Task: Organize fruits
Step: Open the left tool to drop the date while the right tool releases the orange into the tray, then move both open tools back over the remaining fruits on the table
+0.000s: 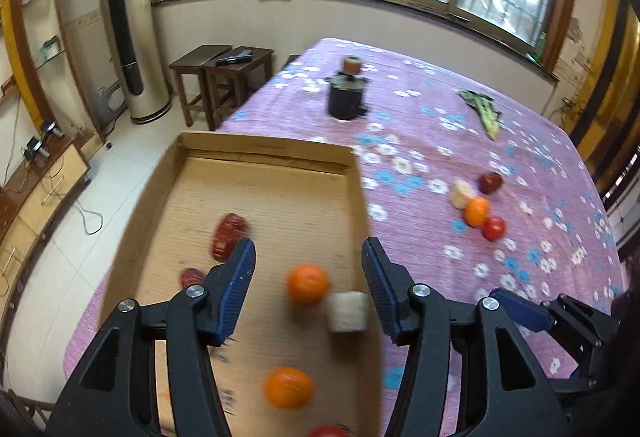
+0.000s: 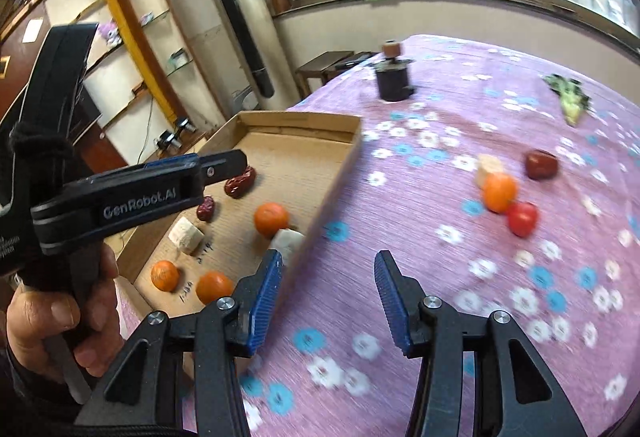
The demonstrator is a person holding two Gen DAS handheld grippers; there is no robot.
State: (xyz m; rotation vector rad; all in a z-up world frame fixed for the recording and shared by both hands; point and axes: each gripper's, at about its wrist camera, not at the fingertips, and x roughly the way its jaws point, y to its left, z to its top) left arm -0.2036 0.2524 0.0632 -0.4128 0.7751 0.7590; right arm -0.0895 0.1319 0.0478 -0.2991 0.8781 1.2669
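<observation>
Both tongs, left (image 1: pixel 308 269) and right (image 2: pixel 328 277), are gaping wide, empty. Box (image 1: pixel 362 197) is overhanging the tabletop (image 1: pixel 440 141); nudging it risks spilling the orange (image 1: pixel 307 283).

Fruits (image 1: pixel 307 283) in box (image 1: pixel 256 151); others (image 1: pixel 477 211) on tablecloth (image 1: pixel 440 117) to its right.

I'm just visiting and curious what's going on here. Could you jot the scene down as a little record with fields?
Setting: table with purple flowered cloth
Container: cardboard box
In box: oranges, red dates, pale chunks
Still on cloth: orange, tomato, dark red fruit, pale chunk
Left tongs: open, empty, over the box
Right tongs: open, empty, over the cloth
Also there: dark jar, green vegetable
</observation>
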